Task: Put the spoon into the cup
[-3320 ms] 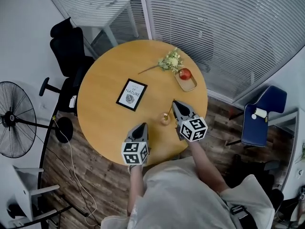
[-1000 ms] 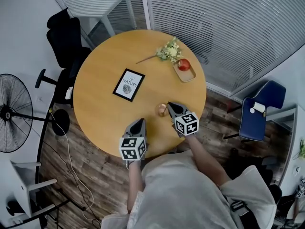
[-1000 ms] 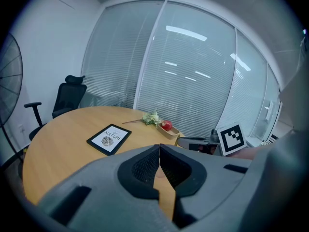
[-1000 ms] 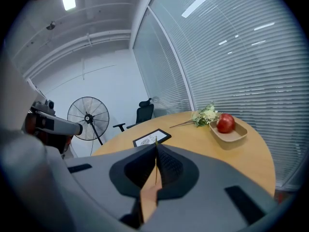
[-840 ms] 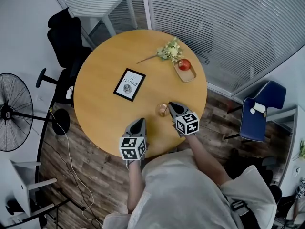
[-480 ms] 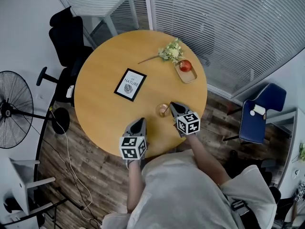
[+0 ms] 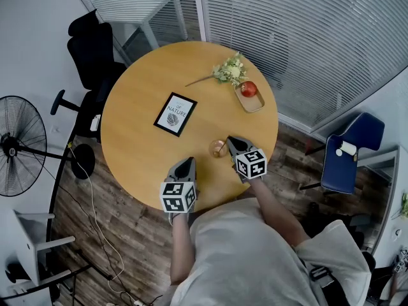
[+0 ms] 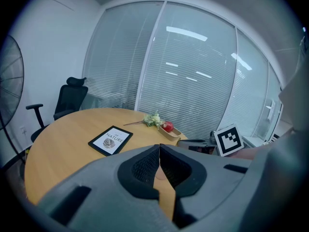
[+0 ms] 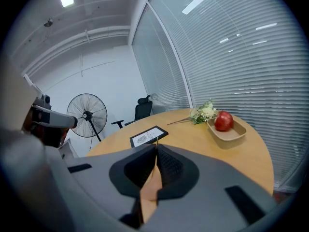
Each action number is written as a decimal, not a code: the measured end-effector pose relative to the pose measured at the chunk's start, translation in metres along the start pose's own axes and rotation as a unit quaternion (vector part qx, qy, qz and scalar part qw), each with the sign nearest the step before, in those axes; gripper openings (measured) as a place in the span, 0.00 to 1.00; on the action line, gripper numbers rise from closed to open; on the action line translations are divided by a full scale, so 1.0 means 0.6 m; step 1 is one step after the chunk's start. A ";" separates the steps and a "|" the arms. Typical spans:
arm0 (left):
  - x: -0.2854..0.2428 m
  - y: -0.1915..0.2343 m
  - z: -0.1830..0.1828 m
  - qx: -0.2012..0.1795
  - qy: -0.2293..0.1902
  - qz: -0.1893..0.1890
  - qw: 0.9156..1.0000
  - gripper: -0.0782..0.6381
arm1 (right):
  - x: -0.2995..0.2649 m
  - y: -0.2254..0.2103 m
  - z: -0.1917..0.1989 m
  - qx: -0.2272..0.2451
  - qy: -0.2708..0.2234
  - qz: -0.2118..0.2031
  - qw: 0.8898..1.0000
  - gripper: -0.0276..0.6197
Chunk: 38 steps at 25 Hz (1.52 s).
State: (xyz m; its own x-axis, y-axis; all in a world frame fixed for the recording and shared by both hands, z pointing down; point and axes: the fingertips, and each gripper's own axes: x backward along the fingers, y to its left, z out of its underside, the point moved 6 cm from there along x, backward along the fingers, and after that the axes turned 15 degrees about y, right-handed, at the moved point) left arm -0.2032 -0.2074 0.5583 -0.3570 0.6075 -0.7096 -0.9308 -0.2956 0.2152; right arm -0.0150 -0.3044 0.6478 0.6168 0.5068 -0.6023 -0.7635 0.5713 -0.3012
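Observation:
A small copper-coloured cup (image 7: pixel 218 147) stands on the round wooden table (image 7: pixel 140 139) near its front edge. My right gripper (image 7: pixel 230 139) is just right of the cup, its tips over the rim. Its jaws are shut on the spoon, which shows only as a thin golden sliver (image 9: pixel 155 140) sticking up from the seam of the right gripper (image 9: pixel 156 146). The spoon's bowl is hidden. My left gripper (image 7: pixel 189 161) is to the cup's left near the table edge. In its own view the left gripper (image 8: pixel 159 146) is shut with nothing in it.
A black-framed picture (image 7: pixel 175 114) lies mid-table. At the far side are a sprig of flowers (image 7: pixel 229 70) and a wooden tray (image 7: pixel 250 102) holding a red apple (image 7: pixel 248 88). Around the table stand a black office chair (image 7: pixel 95 43), a fan (image 7: pixel 19 145) and a blue chair (image 7: pixel 354 152).
Since 3.3 s ago the right gripper has come down closer to the cup. Over the last second both grippers have stayed put; only the head view has shifted a little.

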 end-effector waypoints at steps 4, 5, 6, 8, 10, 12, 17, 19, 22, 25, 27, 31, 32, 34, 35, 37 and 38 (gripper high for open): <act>0.001 0.001 -0.001 0.001 0.000 -0.003 1.000 0.12 | -0.004 0.000 -0.002 -0.002 0.002 -0.003 1.000 0.05; 0.001 0.001 -0.002 0.000 0.000 -0.003 1.000 0.12 | -0.005 0.000 -0.002 -0.004 0.002 -0.005 1.000 0.05; 0.001 0.002 -0.002 0.000 0.001 -0.004 1.000 0.12 | -0.005 -0.001 -0.002 -0.006 0.003 -0.006 1.000 0.05; 0.001 0.001 -0.003 -0.001 0.002 -0.005 1.000 0.12 | -0.005 -0.001 0.000 -0.008 0.004 -0.008 1.000 0.06; 0.000 -0.003 -0.002 -0.003 0.004 -0.004 1.000 0.12 | -0.003 -0.003 0.002 -0.012 0.006 -0.010 1.000 0.07; -0.004 -0.009 -0.001 -0.008 0.007 -0.001 1.000 0.12 | -0.001 -0.006 0.004 -0.015 0.005 -0.011 1.000 0.10; -0.007 -0.025 0.004 -0.015 0.014 0.004 1.000 0.12 | 0.012 -0.008 0.010 -0.022 0.005 -0.016 1.000 0.13; -0.008 -0.033 0.007 -0.015 0.015 0.006 1.000 0.12 | 0.020 -0.010 0.015 -0.024 0.005 -0.017 1.000 0.13; -0.015 -0.047 0.014 -0.014 0.018 0.011 1.000 0.12 | 0.035 -0.016 0.026 -0.025 0.003 -0.019 1.000 0.13; -0.019 -0.060 0.022 -0.009 0.019 0.013 1.000 0.12 | 0.052 -0.024 0.040 -0.027 0.006 -0.019 0.999 0.13; -0.020 -0.067 0.026 -0.007 0.018 0.013 1.000 0.12 | 0.064 -0.029 0.049 -0.030 0.006 -0.020 0.999 0.13; -0.023 -0.080 0.038 -0.004 0.018 0.015 1.000 0.12 | 0.087 -0.034 0.058 -0.034 -0.001 -0.022 0.999 0.13; -0.023 -0.084 0.041 -0.004 0.018 0.015 1.000 0.12 | 0.093 -0.033 0.058 -0.035 -0.003 -0.024 0.999 0.13; -0.023 -0.091 0.044 -0.006 0.017 0.015 1.000 0.12 | 0.103 -0.030 0.059 -0.035 -0.007 -0.028 0.999 0.13; -0.023 -0.094 0.045 -0.006 0.016 0.014 1.000 0.12 | 0.108 -0.028 0.059 -0.033 -0.008 -0.030 0.999 0.13; -0.023 -0.097 0.048 -0.005 0.015 0.014 1.000 0.12 | 0.117 -0.024 0.060 -0.027 -0.008 -0.033 0.999 0.13; -0.022 -0.098 0.049 -0.004 0.015 0.013 1.000 0.12 | 0.121 -0.021 0.062 -0.025 -0.008 -0.034 0.999 0.13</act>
State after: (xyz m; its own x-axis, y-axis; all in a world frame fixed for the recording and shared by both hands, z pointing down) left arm -0.1459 -0.1762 0.5749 -0.3787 0.5770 -0.7236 -0.9204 -0.3170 0.2288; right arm 0.0465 -0.2508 0.6356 0.6699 0.4782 -0.5679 -0.7282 0.5722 -0.3772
